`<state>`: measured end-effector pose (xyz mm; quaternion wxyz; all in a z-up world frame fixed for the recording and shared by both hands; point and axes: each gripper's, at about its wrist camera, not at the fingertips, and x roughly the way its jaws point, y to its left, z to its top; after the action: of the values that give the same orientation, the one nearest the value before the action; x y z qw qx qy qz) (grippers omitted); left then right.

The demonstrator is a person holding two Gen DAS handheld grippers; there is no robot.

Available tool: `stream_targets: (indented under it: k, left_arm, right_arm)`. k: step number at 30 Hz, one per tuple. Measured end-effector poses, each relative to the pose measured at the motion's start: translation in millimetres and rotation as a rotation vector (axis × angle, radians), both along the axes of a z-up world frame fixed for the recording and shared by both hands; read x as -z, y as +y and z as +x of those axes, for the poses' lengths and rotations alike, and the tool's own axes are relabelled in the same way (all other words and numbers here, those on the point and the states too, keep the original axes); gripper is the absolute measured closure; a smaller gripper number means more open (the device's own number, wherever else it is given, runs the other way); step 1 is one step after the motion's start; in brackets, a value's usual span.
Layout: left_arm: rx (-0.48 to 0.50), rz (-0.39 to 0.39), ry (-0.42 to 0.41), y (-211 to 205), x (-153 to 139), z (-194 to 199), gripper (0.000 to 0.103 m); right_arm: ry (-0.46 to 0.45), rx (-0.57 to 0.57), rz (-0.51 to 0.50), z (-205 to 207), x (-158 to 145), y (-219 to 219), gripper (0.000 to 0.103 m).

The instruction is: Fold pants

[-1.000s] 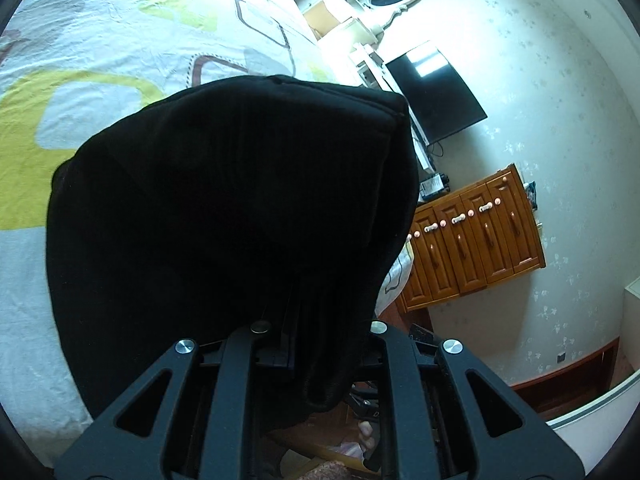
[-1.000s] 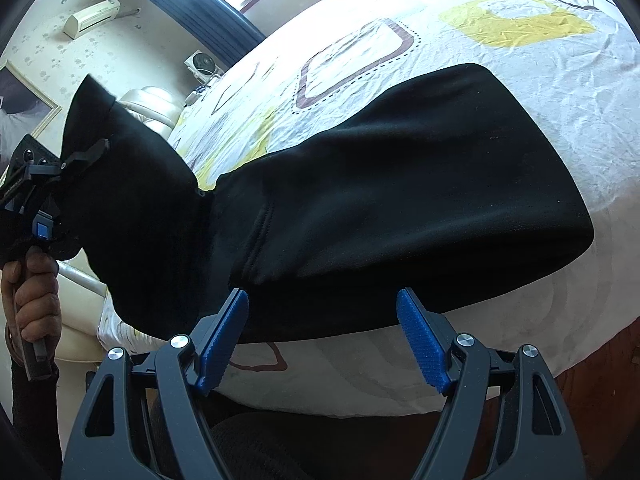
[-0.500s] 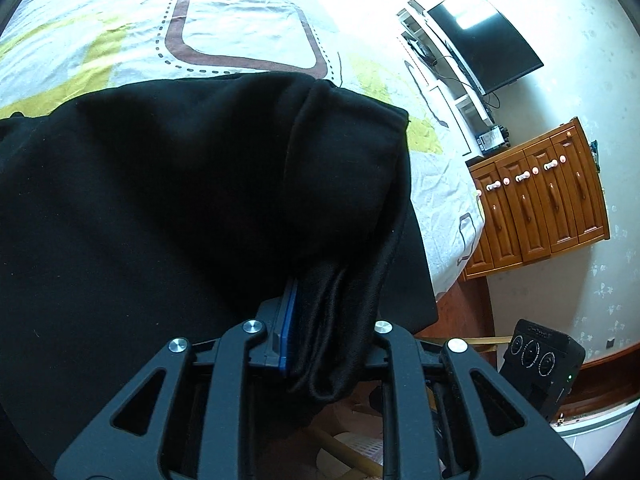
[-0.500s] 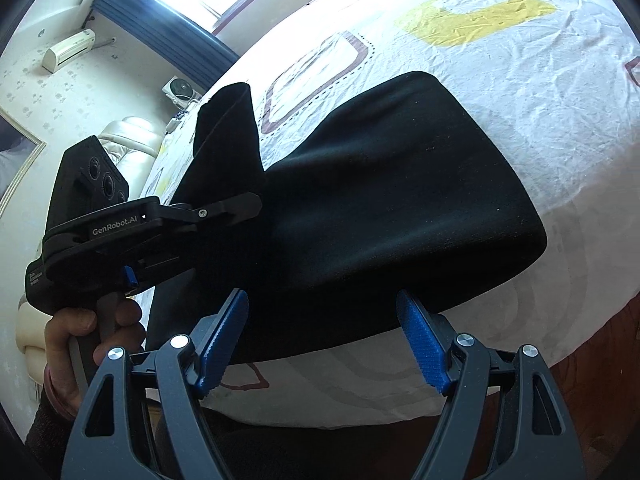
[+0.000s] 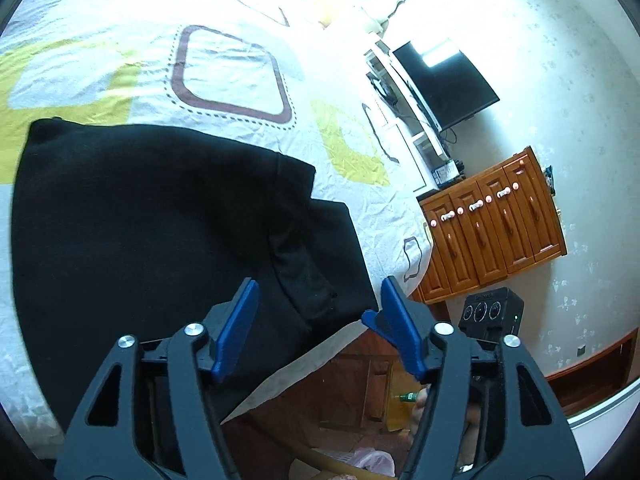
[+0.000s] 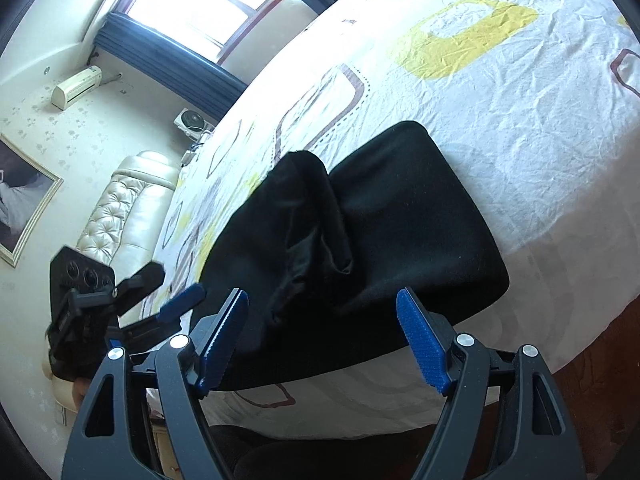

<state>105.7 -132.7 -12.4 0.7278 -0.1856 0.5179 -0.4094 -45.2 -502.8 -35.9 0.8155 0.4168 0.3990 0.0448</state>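
The black pants lie folded on the bed near its front edge, the upper layer ending short of the layer under it. They also show in the right wrist view with a rumpled flap on top. My left gripper is open and empty, just above the pants' near edge; it also shows at the left of the right wrist view. My right gripper is open and empty, just in front of the pants.
The bed sheet is white with yellow and brown shapes. A wooden cabinet and a wall TV stand beyond the bed's corner. A black device sits nearby. A cream sofa and window are at the left.
My left gripper carried the pants' end over onto the bed, then opened and let it go. The pants now lie folded. My right gripper stayed open.
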Motion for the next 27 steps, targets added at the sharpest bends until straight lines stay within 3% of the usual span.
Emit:
stream_targets:
  k: [6, 10, 13, 16, 20, 24, 26, 27]
  left_arm:
    - [-0.214, -0.005, -0.007, 90, 9, -2, 0.025]
    - [-0.321, -0.018, 0.116, 145, 37, 12, 0.025]
    - [-0.371, -0.088, 0.214, 166, 57, 13, 0.025]
    - [-0.363, -0.107, 0.267, 159, 68, 14, 0.025]
    - [-0.299, -0.052, 0.221, 139, 66, 12, 0.022]
    - [-0.292, -0.042, 0.244, 132, 76, 11, 0.019]
    - [-0.299, -0.057, 0.261, 131, 78, 12, 0.017]
    - [-0.299, -0.061, 0.263, 132, 79, 12, 0.017]
  right_arm:
    - [-0.023, -0.033, 0.051, 16, -5, -15, 0.028]
    - [0.022, -0.066, 0.030, 38, 5, -6, 0.028]
    - [0.058, -0.075, 0.032, 50, 17, -3, 0.028]
    - [0.080, -0.090, 0.028, 60, 25, 4, 0.024]
    - [0.071, -0.122, 0.027, 69, 23, 14, 0.023]
    - [0.067, -0.204, 0.036, 80, 21, 29, 0.025]
    - [0.096, -0.219, -0.006, 85, 22, 37, 0.032]
    - [0.110, -0.229, -0.028, 87, 24, 40, 0.051]
